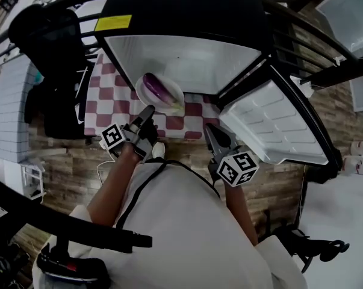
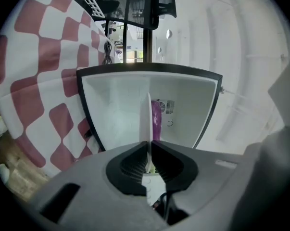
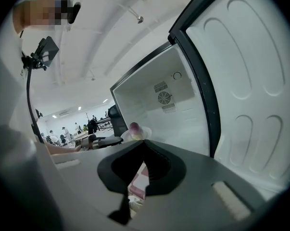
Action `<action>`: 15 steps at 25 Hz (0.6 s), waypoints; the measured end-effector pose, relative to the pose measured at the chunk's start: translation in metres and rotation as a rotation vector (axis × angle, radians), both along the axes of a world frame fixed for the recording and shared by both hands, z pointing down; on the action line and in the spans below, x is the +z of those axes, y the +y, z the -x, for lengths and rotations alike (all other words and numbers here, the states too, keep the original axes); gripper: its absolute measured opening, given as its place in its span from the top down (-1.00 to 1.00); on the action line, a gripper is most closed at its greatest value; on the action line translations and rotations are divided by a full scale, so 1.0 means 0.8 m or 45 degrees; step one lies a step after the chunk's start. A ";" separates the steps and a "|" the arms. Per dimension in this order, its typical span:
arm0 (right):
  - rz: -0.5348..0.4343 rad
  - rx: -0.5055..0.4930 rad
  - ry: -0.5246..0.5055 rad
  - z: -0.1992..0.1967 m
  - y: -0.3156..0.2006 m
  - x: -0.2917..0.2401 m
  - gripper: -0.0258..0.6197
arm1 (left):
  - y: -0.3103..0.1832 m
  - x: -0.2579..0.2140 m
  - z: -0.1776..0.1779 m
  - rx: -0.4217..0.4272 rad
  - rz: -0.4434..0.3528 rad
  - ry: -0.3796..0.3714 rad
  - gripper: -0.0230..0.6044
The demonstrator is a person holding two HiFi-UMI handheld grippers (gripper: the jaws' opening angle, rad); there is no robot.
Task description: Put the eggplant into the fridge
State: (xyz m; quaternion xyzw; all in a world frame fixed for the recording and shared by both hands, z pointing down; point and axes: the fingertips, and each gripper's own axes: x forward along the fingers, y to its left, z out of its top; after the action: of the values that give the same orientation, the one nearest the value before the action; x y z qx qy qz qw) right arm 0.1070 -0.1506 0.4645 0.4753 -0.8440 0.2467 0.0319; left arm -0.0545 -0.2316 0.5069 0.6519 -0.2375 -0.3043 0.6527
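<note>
A purple eggplant (image 1: pixel 152 88) lies on a white plate (image 1: pixel 169 92) held in front of the open fridge (image 1: pixel 187 62). My left gripper (image 1: pixel 148 111) is shut on the plate's near rim. In the left gripper view the plate (image 2: pixel 145 121) stands edge-on between the jaws, with the eggplant (image 2: pixel 157 121) just right of it and the fridge's white inside (image 2: pixel 120 114) behind. My right gripper (image 1: pixel 210 131) hangs to the right, beside the open door (image 1: pixel 277 125), shut with nothing in it. From the right gripper view the plate and eggplant (image 3: pixel 134 127) show above its closed jaws (image 3: pixel 144 143).
A red and white checked cloth (image 1: pixel 109 101) covers the surface left of and below the fridge. A black chair (image 1: pixel 55 59) stands at the left. The fridge door swings out to the right, with its moulded white liner (image 3: pixel 250 81). The floor is wood-patterned (image 1: pixel 67 173).
</note>
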 end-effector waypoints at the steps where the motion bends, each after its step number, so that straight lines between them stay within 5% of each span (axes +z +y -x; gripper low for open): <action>1: 0.002 0.017 0.001 0.001 -0.006 0.000 0.90 | -0.009 0.000 -0.001 0.018 0.001 0.001 0.82; 15: 0.024 0.174 0.012 0.032 -0.068 0.007 0.90 | -0.102 0.019 -0.005 0.215 0.006 -0.002 0.82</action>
State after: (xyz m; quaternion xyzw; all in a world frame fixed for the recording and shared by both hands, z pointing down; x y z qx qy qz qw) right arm 0.0810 -0.2048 0.4700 0.5326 -0.8070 0.2540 0.0233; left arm -0.0505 -0.3129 0.5222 0.6684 -0.1828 -0.2469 0.6774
